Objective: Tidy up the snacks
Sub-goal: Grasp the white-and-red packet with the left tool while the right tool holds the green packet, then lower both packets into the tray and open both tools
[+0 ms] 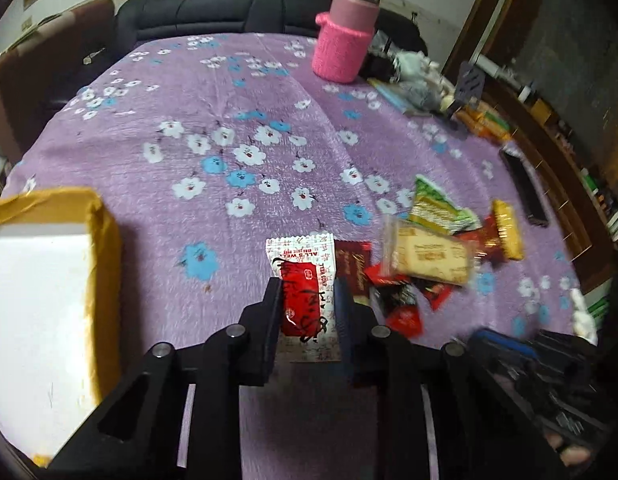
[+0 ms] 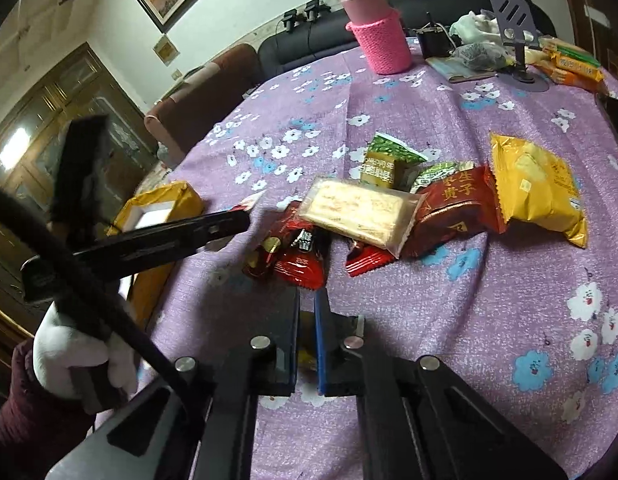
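My left gripper (image 1: 307, 288) is shut on a white and red snack packet (image 1: 303, 280) and holds it above the purple floral tablecloth (image 1: 229, 92), just right of the yellow box (image 1: 99, 240) with a white inside. The snack pile lies to its right: a clear cracker pack (image 1: 429, 258), a green pack (image 1: 437, 208), small red packs (image 1: 405, 316). My right gripper (image 2: 307, 296) is nearly closed, with something yellowish glimpsed between its fingers low down. The pile lies ahead of it: red candies (image 2: 297, 260), cracker pack (image 2: 357, 212), dark red pack (image 2: 457, 208), yellow bag (image 2: 537, 188). The left gripper (image 2: 237, 220) shows there too.
A pink flask in a knitted sleeve (image 1: 345, 44) stands at the far side. Clutter, a phone stand (image 2: 517, 20) and orange packs (image 2: 569, 64) sit at the far right. A black remote (image 1: 525, 188) lies near the right edge. Sofa and chair stand behind the table.
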Demonstrator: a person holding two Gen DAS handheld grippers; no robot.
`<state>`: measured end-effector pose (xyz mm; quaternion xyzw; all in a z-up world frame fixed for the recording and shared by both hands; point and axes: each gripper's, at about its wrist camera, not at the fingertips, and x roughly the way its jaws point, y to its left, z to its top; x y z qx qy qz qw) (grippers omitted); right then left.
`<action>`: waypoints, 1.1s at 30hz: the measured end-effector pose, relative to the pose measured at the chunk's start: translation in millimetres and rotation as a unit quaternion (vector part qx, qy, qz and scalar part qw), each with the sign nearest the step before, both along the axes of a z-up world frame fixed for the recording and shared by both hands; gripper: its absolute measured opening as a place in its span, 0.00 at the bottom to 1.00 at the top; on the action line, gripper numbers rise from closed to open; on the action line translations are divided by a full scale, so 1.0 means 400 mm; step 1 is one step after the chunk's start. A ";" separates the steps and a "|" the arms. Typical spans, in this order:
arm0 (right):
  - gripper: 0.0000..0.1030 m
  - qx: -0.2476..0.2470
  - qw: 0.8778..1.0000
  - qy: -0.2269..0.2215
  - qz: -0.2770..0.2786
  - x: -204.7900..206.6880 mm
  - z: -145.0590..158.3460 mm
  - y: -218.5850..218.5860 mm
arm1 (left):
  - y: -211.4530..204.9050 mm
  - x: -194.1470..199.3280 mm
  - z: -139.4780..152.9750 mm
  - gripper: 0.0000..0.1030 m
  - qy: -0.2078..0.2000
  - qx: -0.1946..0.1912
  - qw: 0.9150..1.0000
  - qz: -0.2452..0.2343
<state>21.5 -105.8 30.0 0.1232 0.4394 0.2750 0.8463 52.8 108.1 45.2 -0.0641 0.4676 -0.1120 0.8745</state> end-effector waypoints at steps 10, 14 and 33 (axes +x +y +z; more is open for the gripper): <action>0.45 -0.036 0.999 -0.008 0.020 -0.013 -0.010 0.033 | 0.104 -0.191 0.082 0.27 -0.051 -0.073 0.996 0.028; 0.45 -0.086 0.996 -0.027 0.024 -0.039 -0.018 0.073 | 0.182 -0.274 0.112 0.27 -0.082 -0.077 0.992 0.060; 0.02 -0.070 0.996 -0.026 -0.049 -0.137 0.034 0.108 | 0.534 -0.484 0.074 0.27 -0.123 -0.146 0.963 0.190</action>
